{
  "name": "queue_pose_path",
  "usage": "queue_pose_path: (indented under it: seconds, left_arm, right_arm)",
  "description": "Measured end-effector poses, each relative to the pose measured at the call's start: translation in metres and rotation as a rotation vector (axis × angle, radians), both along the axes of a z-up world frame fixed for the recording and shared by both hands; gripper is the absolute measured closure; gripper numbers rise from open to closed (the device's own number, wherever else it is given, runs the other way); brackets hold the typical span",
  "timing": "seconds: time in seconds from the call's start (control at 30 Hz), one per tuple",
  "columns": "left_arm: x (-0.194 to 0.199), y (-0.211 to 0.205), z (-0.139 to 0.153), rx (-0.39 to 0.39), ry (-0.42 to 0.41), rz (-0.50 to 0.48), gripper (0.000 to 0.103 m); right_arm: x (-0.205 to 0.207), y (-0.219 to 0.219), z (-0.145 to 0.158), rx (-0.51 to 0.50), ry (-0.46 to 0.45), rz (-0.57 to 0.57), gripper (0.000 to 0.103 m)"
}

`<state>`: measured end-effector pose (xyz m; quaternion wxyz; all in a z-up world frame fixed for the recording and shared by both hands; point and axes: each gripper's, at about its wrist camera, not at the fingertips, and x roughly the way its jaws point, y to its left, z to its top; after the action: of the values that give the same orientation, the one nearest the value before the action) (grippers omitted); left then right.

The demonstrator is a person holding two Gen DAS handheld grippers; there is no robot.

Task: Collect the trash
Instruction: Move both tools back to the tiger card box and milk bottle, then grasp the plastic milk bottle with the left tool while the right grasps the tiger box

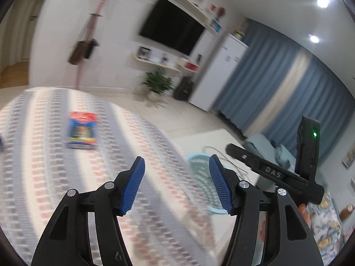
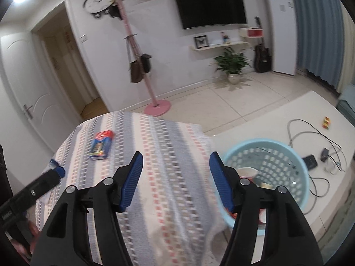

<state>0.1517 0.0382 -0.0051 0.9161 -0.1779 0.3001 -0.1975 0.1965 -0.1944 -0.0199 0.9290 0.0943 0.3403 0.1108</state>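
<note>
Both grippers look to be between pickups: the left gripper [image 1: 176,184] and the right gripper [image 2: 176,181] hover over the striped tablecloth [image 2: 159,155] with their blue fingers [image 1: 133,186] spread wide and nothing between them. One piece of trash, a red and blue box [image 2: 101,145], lies flat on the cloth well ahead of them. The next move, I'd guess, is a reach forward and down to pinch the box, then a swing right to the pale blue basket [image 2: 301,177] just beside the table, which already holds a few bits.
</note>
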Motion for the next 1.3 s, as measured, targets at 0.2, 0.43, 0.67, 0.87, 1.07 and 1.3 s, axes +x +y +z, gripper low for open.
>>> queue_pose_path:
  seconds: [0.2, 0.43, 0.67, 0.87, 1.07, 1.3]
  left_arm:
    - [-0.014, 0.087, 0.0, 0.01, 0.013, 0.18, 0.04]
    - [-0.034, 0.17, -0.009, 0.072, 0.044, 0.376, 0.027]
    - [-0.036, 0.206, -0.034, 0.227, 0.136, 0.457, 0.021]
    - [-0.026, 0.222, -0.059, 0.29, 0.199, 0.478, 0.021]
    - [-0.018, 0.232, -0.073, 0.303, 0.238, 0.49, 0.021]
    - [-0.011, 0.236, -0.08, 0.289, 0.25, 0.494, 0.029]
  right_arm:
    - [0.014, 0.062, -0.002, -0.014, -0.006, 0.096, 0.039]
    - [0.036, 0.139, -0.018, -0.03, -0.016, 0.208, 0.025]
    - [0.075, 0.2, -0.053, -0.039, 0.064, 0.258, 0.025]
    - [0.1, 0.229, -0.076, -0.044, 0.111, 0.245, 0.025]
    - [0.118, 0.246, -0.088, -0.059, 0.145, 0.227, 0.025]
    - [0.128, 0.255, -0.095, -0.106, 0.159, 0.212, 0.025]
